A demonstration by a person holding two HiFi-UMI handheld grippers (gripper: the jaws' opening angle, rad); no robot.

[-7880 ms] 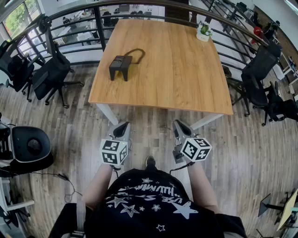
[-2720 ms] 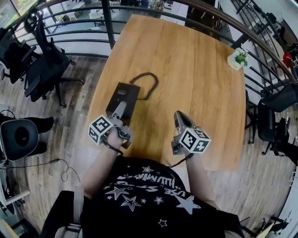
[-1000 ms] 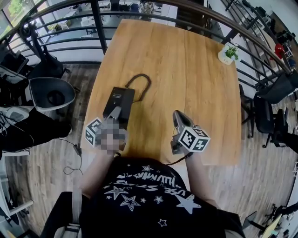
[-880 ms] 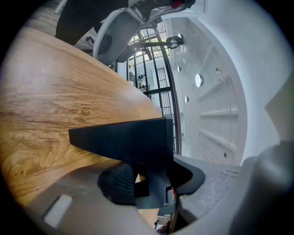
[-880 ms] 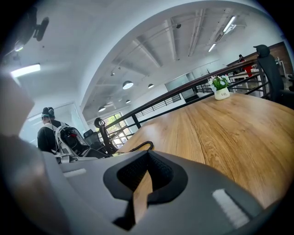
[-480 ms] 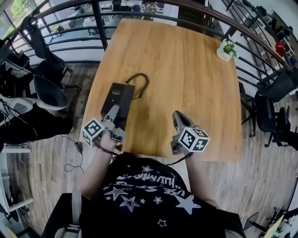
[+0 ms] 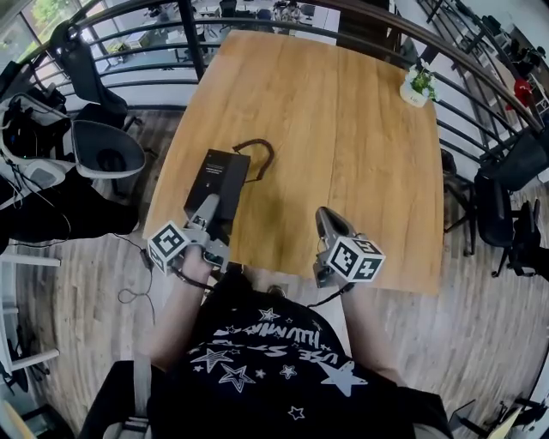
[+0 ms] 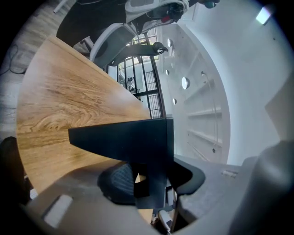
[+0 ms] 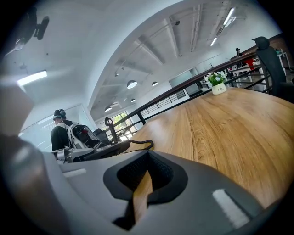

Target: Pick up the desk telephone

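Note:
The black desk telephone (image 7: 220, 176) lies near the left edge of the wooden table (image 7: 343, 129), with its dark cord (image 7: 262, 153) looped beyond it. My left gripper (image 7: 208, 207) is shut on the phone's near end. In the left gripper view the phone (image 8: 124, 137) fills the space between the jaws of the left gripper (image 8: 149, 172), and its near end looks raised off the wood. My right gripper (image 7: 323, 216) hovers over the table's near right part, apart from the phone. It is shut with nothing in it (image 9: 143, 183). The right gripper view shows the phone (image 9: 98, 150) off to the left.
A small potted plant (image 7: 415, 88) stands at the table's far right corner. A dark railing (image 7: 257, 13) curves behind the table. Office chairs (image 7: 107, 154) crowd the floor to the left and another chair (image 7: 515, 163) stands at the right. The table's near edge is just below both grippers.
Both grippers have drawn back toward the table's near edge. The left one keeps its hold on the phone's near end and has lifted slightly. The jaws have not changed.

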